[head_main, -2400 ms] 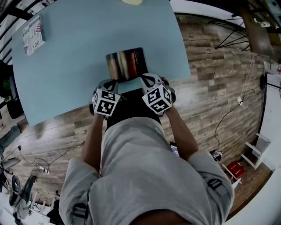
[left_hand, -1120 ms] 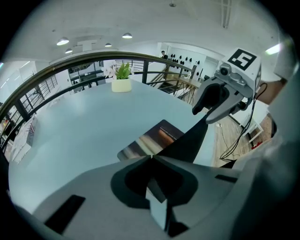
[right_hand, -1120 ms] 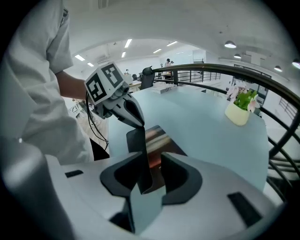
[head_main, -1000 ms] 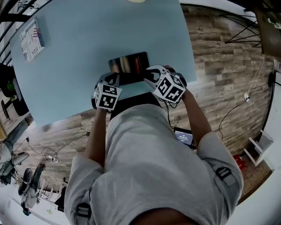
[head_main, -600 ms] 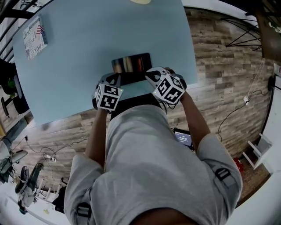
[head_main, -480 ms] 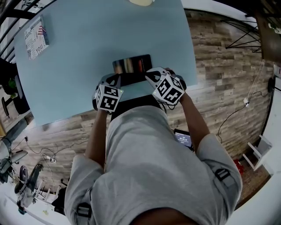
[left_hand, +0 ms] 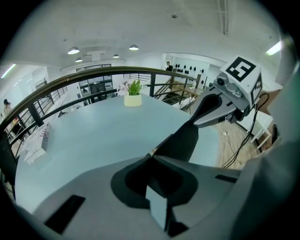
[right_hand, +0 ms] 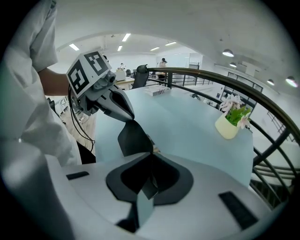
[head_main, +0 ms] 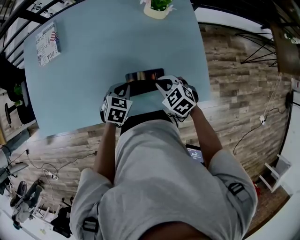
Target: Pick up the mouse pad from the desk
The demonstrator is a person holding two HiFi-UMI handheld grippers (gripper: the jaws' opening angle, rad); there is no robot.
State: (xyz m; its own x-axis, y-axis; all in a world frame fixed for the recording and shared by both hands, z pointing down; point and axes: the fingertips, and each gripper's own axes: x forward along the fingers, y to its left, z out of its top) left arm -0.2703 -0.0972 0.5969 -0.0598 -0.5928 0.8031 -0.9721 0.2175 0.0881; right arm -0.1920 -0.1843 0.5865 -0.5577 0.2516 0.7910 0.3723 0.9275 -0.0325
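Observation:
The dark glossy mouse pad (head_main: pixel 144 75) sits near the front edge of the light blue desk (head_main: pixel 93 51). Its near edge is raised, so it looks short in the head view. My left gripper (head_main: pixel 123 87) is shut on the pad's near left corner. My right gripper (head_main: pixel 161 84) is shut on the near right corner. In the left gripper view the pad (left_hand: pixel 180 143) runs as a dark sheet from my left gripper's (left_hand: pixel 151 155) closed jaws across to the right gripper (left_hand: pixel 225 98). In the right gripper view the pad (right_hand: pixel 133 138) spans from my right gripper (right_hand: pixel 153 152) to the left gripper (right_hand: pixel 101 91).
A small potted plant (head_main: pixel 158 7) stands at the desk's far edge. A printed box (head_main: pixel 48 43) lies at the far left corner. Wooden floor with cables (head_main: pixel 248 117) lies to the right of the desk, and a railing (left_hand: pixel 93 79) runs behind it.
Both grippers have risen a little with the pad's near edge between them, so the pad now tilts and looks shorter. The head view has shifted, bringing the plant into sight.

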